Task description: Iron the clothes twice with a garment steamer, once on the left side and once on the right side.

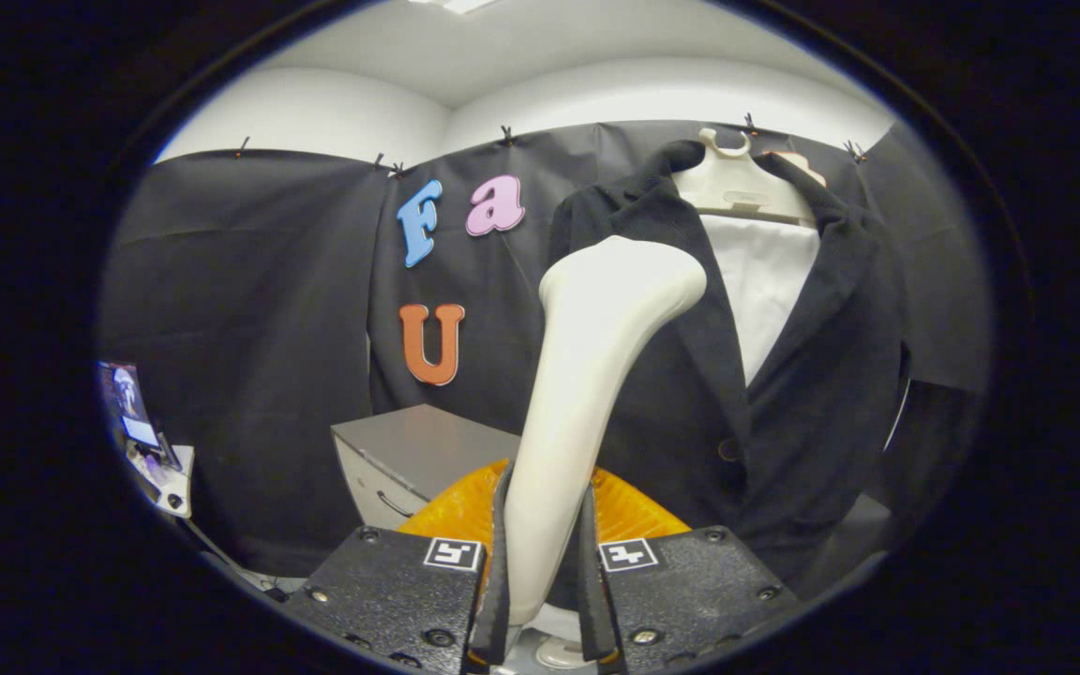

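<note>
- Steamer [587, 375], one cream-white garment steamer, stands in the centre of the frame with its handle clamped between the two fingers of the gripper [545, 562] at bottom centre.
- Both fingers press on the handle from either side, so the gripper is narrowed onto it, gripping it.
- The steamer's neck rises from the fingers and bends toward the right; its rounded head sits just left of the jacket's near lapel, in front of the cloth. Whether the head touches the fabric I cannot tell.
- One dark suit jacket [784, 375] hangs in the right half of the frame, beyond the fingers, open at the front with one button showing low on it.
- One white shirt [760, 281] shows in the V between the lapels.
- One pale plastic hanger [737, 187] carries both at the upper right.
- One orange ribbed object [460, 506] lies just ahead of the fingers, behind the handle; what it is I cannot make out.
- One grey cabinet [418, 450] with a drawer handle sits lower centre-left, beside the orange thing.
- One small screen [127, 398] stands on a stand at the far left.
</note>
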`<state>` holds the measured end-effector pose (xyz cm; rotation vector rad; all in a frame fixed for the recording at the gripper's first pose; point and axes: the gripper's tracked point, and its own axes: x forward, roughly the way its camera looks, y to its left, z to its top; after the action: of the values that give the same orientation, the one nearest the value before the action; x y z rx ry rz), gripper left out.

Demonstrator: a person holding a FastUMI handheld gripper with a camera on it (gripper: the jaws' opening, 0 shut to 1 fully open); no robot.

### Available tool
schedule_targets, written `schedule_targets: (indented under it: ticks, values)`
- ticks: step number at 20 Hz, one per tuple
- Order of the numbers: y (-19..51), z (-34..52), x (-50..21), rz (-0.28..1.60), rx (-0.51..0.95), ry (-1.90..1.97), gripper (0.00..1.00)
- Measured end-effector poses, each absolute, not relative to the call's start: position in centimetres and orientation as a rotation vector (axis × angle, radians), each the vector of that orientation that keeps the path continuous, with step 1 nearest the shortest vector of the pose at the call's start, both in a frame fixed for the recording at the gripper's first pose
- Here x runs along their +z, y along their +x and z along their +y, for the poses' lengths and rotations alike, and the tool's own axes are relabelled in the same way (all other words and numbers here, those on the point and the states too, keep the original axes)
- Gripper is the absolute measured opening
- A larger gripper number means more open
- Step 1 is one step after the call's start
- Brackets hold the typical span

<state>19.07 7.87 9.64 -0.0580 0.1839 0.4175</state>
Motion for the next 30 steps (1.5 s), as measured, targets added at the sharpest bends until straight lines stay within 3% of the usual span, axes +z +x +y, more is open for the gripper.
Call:
schedule_targets:
  ticks: [30]
  values:
    - [14.8,3.7,-10.9,0.523,0.218,-0.043,0.33]
